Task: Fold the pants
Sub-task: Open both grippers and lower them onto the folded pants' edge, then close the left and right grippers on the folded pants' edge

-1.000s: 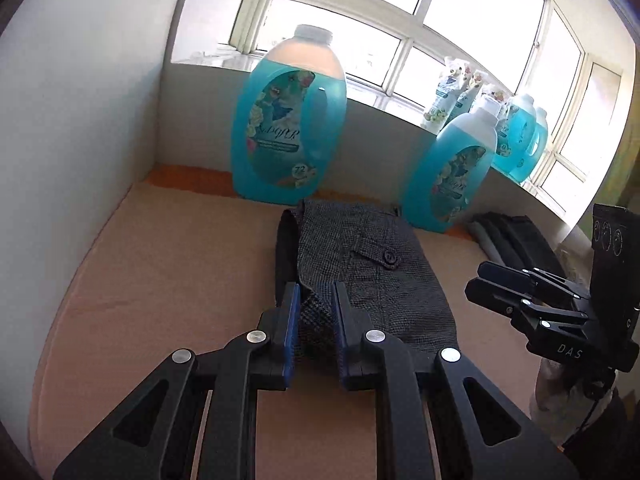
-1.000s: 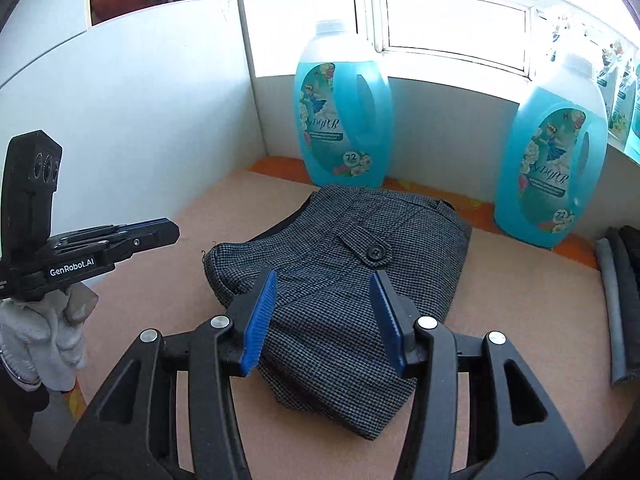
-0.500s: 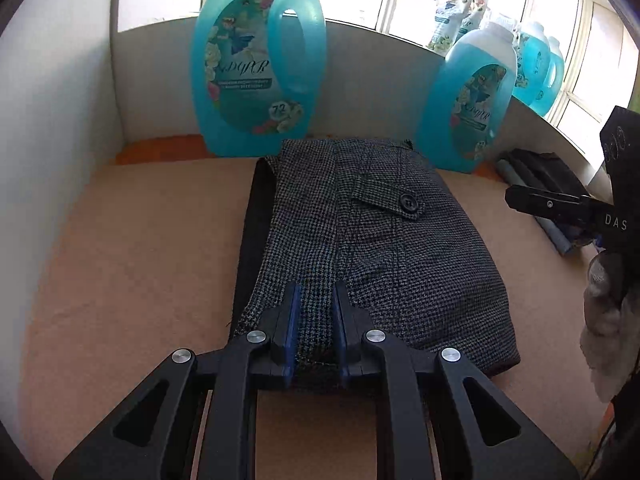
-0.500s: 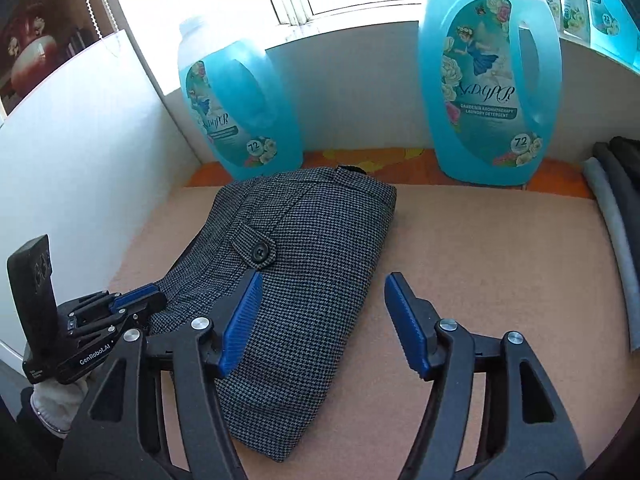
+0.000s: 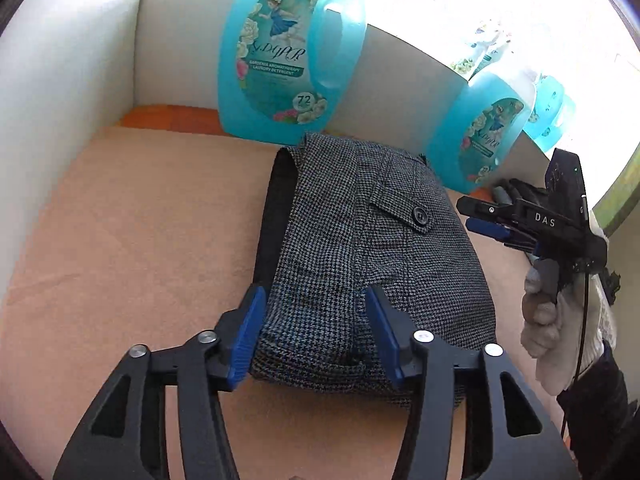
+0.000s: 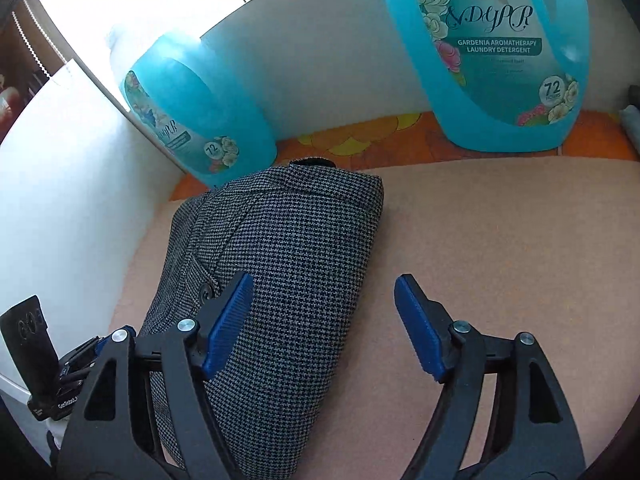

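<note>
The grey houndstooth pants (image 5: pixel 372 256) lie folded in a compact bundle on the peach-coloured table cover (image 5: pixel 140 240), button pocket flap up. My left gripper (image 5: pixel 316 332) is open, its blue pads on either side of the bundle's near edge, holding nothing. My right gripper (image 6: pixel 324 324) is open over the bundle's right edge; its left pad (image 6: pixel 226 322) is above the cloth, its right pad (image 6: pixel 418 330) above the bare cover. The pants also show in the right wrist view (image 6: pixel 280 264). The right gripper also shows in the left wrist view (image 5: pixel 492 222), right of the pants.
Two large blue detergent bottles (image 5: pixel 288 56) (image 5: pixel 484 136) stand against the white back wall just behind the pants. A white side wall (image 5: pixel 60 80) closes the left. Dark folded clothes (image 5: pixel 504 192) lie at the far right. An orange patterned strip (image 6: pixel 380 136) runs along the back.
My left gripper has let go of the pants' near edge and opened. My right gripper has moved forward and lower along the bundle's right side, staying open.
</note>
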Action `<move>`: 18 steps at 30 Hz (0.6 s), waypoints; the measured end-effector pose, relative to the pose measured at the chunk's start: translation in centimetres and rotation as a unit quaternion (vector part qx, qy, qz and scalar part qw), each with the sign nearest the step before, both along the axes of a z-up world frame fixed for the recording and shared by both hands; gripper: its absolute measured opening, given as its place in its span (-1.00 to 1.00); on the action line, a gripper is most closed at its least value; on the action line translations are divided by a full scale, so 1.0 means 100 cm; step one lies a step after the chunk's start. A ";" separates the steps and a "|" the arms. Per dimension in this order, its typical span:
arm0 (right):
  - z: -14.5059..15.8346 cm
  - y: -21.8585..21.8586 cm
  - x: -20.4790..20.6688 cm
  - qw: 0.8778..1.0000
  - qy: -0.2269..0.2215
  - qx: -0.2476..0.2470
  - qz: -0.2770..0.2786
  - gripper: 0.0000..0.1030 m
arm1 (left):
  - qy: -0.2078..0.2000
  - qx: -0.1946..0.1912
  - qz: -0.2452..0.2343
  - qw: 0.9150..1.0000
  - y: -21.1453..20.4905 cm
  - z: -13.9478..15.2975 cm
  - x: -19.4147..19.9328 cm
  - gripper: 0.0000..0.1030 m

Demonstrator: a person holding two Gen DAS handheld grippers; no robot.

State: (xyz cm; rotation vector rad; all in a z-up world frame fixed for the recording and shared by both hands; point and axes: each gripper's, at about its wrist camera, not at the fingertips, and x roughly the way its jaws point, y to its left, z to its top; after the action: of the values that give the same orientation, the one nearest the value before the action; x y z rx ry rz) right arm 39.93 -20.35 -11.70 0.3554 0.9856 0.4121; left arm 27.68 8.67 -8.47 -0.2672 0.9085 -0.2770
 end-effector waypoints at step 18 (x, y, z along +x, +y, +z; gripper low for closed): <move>-0.021 0.011 0.034 0.999 0.029 0.045 0.007 0.54 | 0.124 -0.079 0.033 0.989 0.015 -0.031 0.012 0.37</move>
State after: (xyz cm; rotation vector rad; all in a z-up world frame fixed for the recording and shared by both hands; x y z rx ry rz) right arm 43.30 -19.23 -13.77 0.4438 1.0297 0.4621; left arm 28.88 10.13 -11.52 -0.4854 1.1221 -0.2581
